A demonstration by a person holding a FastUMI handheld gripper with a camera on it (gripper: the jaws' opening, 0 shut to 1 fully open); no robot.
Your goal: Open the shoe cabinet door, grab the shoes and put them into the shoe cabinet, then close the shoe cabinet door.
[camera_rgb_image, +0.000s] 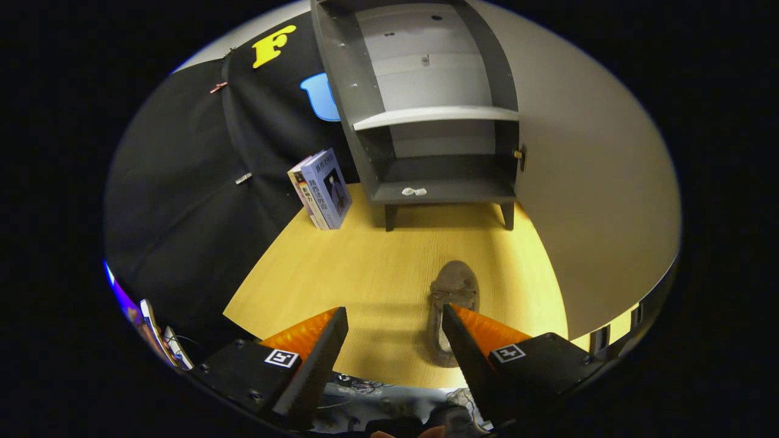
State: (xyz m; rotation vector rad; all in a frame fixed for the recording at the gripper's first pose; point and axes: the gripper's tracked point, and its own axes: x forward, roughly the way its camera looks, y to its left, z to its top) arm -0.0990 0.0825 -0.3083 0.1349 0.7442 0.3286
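The grey shoe cabinet (pixel 426 115) stands at the far end of the wooden tabletop (pixel 365 274), its inside showing with one pale shelf across the middle. Its door (pixel 596 182) is swung wide open to the right, a small knob on its edge. A brown-grey shoe (pixel 453 292) lies on the wood, toe toward the cabinet, its heel end partly hidden behind my right finger. My gripper (pixel 395 316) is open above the table's near edge with nothing between its fingers; the shoe sits just ahead of the right fingertip.
Two or three books (pixel 322 188) lean upright left of the cabinet against the black cloth wall. A small pale scrap (pixel 414 191) lies on the cabinet's bottom shelf. Cables and clutter sit below the table's near edge.
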